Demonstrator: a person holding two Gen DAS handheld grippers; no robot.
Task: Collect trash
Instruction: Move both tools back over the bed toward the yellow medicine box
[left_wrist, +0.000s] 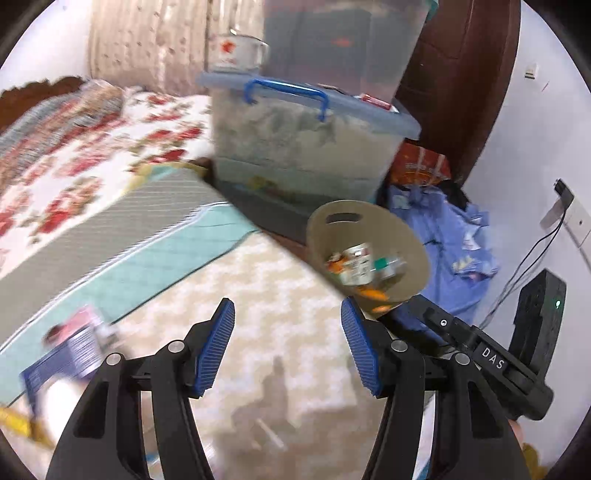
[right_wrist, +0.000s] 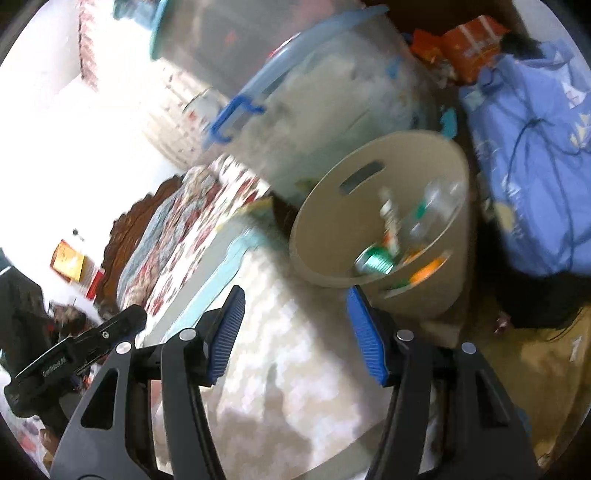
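Observation:
A beige trash bin (left_wrist: 402, 229) with a slot handle stands on the floor beside the bed; in the right wrist view the beige trash bin (right_wrist: 332, 221) is nearer. Several pieces of trash lie inside: a can (right_wrist: 375, 263), a clear bottle (right_wrist: 439, 199), orange wrappers (left_wrist: 373, 293). My left gripper (left_wrist: 288, 321) is open with nothing between its blue pads, short of the bin. My right gripper (right_wrist: 295, 314) is open and empty too, just before the bin's rim. The right gripper's body (left_wrist: 480, 350) shows at the lower right of the left wrist view.
Clear storage boxes with blue handles (left_wrist: 295, 147) are stacked behind the bin. A bed with a floral quilt (left_wrist: 74, 166) runs along the left. Blue fabric (left_wrist: 454, 251) and an orange bag (left_wrist: 421, 166) lie right of the bin. A purple packet (left_wrist: 70, 350) lies at the lower left.

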